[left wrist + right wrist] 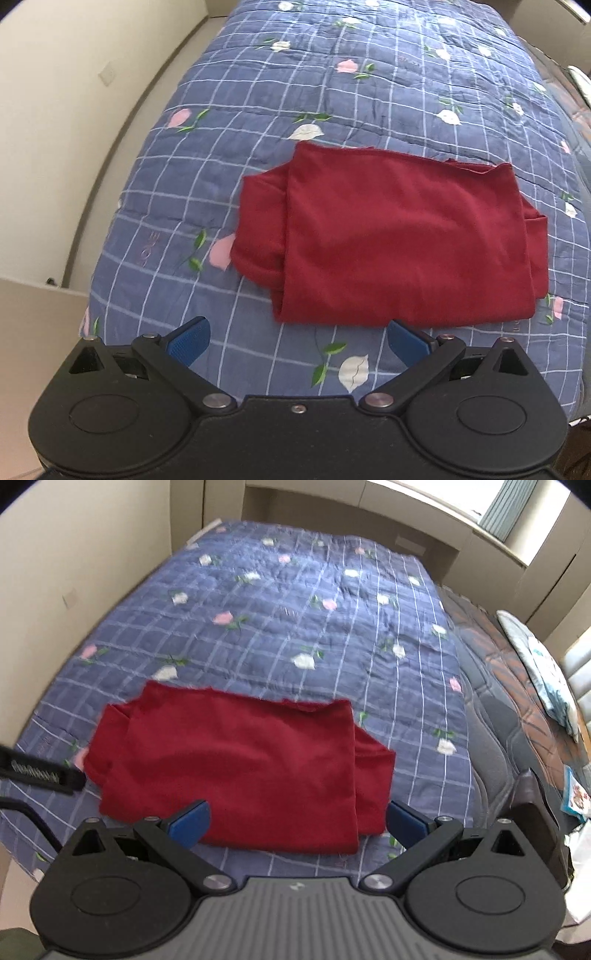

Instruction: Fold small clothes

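A dark red garment [391, 240] lies folded into a rough rectangle on the blue checked quilt [280, 92], with folded layers sticking out at its left and right ends. My left gripper [299, 341] hovers just in front of its near edge, open, blue pads wide apart and holding nothing. In the right wrist view the same red garment [240, 771] lies under my right gripper [297, 821], which is open too, its pads above the near edge of the cloth. A black part of the left gripper [40, 771] shows at that view's left edge.
The quilt [295, 609] covers a bed beside a cream wall [55, 129] on the left. Right of the quilt lie a dark patterned mattress strip [517, 686], a light pillow [546, 675] and small packets [576, 794]. A window [498, 502] is at the far end.
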### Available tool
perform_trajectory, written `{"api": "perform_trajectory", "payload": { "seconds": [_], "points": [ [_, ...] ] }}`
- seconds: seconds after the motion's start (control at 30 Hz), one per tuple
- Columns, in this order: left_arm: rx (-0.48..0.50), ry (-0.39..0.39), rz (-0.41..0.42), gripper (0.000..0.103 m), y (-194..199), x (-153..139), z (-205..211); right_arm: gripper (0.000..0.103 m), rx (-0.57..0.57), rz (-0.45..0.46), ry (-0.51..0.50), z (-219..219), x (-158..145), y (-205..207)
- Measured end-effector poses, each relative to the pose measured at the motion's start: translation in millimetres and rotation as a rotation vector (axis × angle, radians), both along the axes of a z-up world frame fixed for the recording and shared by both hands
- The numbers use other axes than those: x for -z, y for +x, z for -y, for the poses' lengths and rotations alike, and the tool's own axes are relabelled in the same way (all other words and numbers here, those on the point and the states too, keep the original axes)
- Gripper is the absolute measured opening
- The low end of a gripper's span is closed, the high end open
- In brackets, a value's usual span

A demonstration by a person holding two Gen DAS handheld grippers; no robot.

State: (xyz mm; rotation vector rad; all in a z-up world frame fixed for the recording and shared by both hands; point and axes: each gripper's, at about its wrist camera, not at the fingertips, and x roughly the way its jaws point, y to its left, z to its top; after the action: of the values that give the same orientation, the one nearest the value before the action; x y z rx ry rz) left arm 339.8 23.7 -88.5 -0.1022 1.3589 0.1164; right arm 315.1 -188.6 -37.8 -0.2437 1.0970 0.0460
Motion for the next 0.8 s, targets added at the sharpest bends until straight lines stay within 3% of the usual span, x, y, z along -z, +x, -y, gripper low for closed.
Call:
{"api": "perform_trajectory", "payload": {
  "seconds": [0.17,0.43,0.6,0.8],
  "points": [
    [0.032,-0.018,0.003,0.102,12.7,6.4,-2.5,0.103,0.019,-0.076,-0.019,-3.9,33.9,5.7],
    [0.034,-0.011,0.004,0.102,28.5,31.2,-7.1,0.103,-0.105,-0.103,-0.045,-23.7,106.1,15.8],
    [-0.02,-0.019,-0.001,0.102,40.8,67.8,-7.7,0.103,-0.163,-0.012,-0.067,-28.9,151.1,30.5],
    [-0.109,-0.024,0.012,0.102,48.1,117.9,-4.7,0.103,-0.129,0.174,-0.053,-25.2,192.9,54.5]
  ]
}}
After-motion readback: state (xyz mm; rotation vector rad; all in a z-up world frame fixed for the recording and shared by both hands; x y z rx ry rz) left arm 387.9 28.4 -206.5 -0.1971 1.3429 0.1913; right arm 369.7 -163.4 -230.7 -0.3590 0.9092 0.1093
